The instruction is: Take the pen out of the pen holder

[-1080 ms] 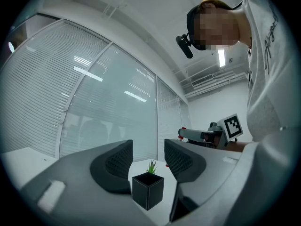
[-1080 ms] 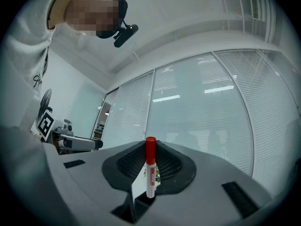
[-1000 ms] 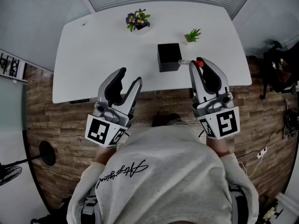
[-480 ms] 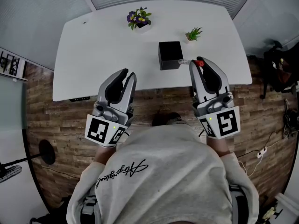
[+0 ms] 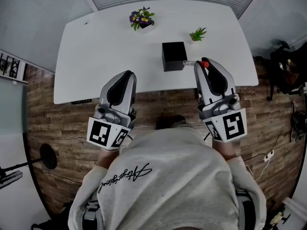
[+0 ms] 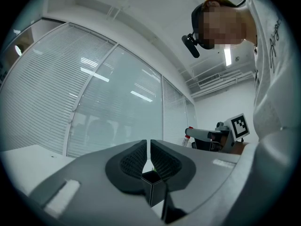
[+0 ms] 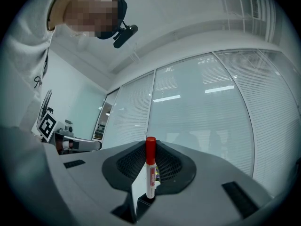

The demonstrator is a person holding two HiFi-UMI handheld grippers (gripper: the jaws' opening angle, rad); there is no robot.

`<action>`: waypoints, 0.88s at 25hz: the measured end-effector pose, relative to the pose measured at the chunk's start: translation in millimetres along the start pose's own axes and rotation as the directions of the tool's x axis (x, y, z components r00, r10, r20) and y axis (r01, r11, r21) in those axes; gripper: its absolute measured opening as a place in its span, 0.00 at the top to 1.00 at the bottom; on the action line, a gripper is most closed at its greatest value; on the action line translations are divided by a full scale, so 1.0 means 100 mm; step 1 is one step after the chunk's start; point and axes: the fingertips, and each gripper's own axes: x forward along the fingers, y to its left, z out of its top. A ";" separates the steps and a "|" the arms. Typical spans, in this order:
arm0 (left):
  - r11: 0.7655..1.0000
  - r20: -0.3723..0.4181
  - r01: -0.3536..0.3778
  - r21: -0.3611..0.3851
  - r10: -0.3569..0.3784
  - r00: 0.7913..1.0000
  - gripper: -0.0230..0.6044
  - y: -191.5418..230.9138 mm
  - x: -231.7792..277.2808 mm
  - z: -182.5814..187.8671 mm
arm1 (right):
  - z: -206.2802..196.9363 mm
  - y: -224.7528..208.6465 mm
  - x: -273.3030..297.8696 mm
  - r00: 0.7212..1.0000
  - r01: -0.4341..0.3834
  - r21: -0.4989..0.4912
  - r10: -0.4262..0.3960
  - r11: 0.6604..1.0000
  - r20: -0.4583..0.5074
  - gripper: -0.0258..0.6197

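The black cube pen holder (image 5: 173,56) stands on the white table (image 5: 105,51), just left of my right gripper's tips. My right gripper (image 5: 204,64) is shut on a white pen with a red cap (image 5: 205,64). In the right gripper view the pen (image 7: 150,171) stands upright between the pads. My left gripper (image 5: 126,75) hovers over the table's front edge, left of the holder. Its jaws have just been closing and now stand shut with nothing between them. In the left gripper view the holder (image 6: 154,188) shows beyond the left gripper (image 6: 150,155).
A pot of purple flowers (image 5: 141,20) stands at the back of the table and a small green plant (image 5: 197,35) behind the holder. Wooden floor lies below the table's front edge. The person's torso fills the bottom of the head view.
The left gripper's jaws went from wide apart to shut, with nothing in them. The right gripper and its pen have stayed where they were.
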 end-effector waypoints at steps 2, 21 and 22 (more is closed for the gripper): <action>1.000 -0.001 -0.001 0.001 0.001 1.000 0.95 0.00 0.00 -0.01 | 0.00 0.00 0.00 1.000 0.003 0.002 -0.003 1.000 0.004 0.87; 1.000 0.001 0.007 -0.004 -0.007 1.000 0.98 -0.02 0.00 -0.02 | -0.01 0.00 0.00 1.000 0.003 0.014 -0.004 1.000 0.009 0.87; 1.000 0.001 0.008 -0.003 -0.008 1.000 0.98 -0.03 0.00 -0.02 | -0.01 0.00 0.00 1.000 0.003 0.014 -0.003 1.000 0.008 0.87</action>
